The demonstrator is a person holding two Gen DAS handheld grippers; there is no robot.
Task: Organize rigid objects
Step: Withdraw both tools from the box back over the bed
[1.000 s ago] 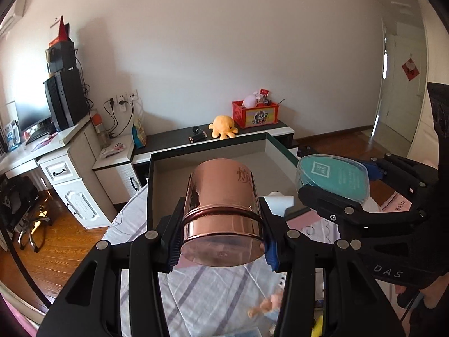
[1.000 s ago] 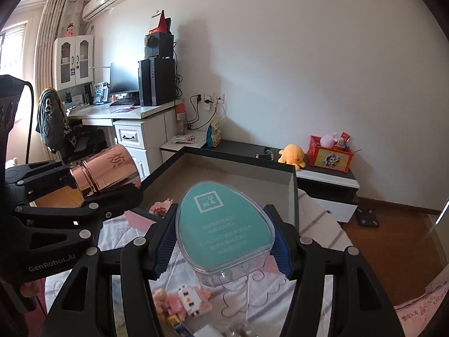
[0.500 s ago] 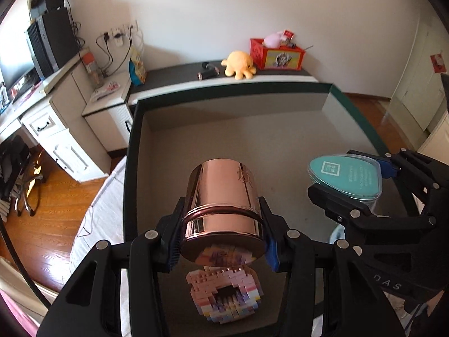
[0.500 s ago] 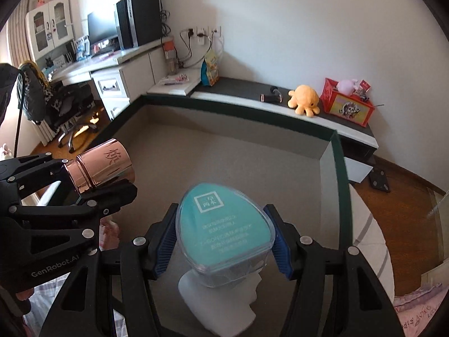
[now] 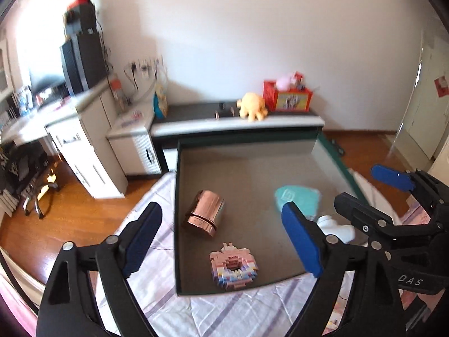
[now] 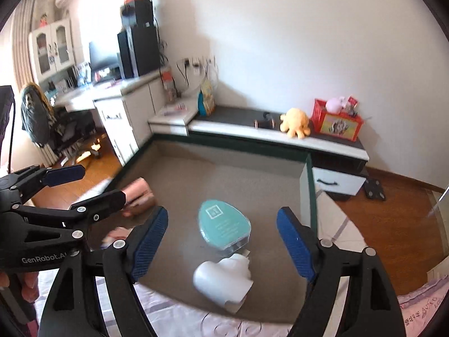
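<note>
Both your claws are opening with nothing between the pads: left gripper [image 5: 221, 241], right gripper [image 6: 221, 243]. Inside the tray [image 5: 247, 151], nearest lies the block model [image 5: 233, 265], beyond it the copper tin [image 5: 204, 213] on its side, teal case [image 6: 224, 224] rightward, corralled together.

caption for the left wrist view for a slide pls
Left gripper opening above the box, where the copper canister lies on its side.
</note>
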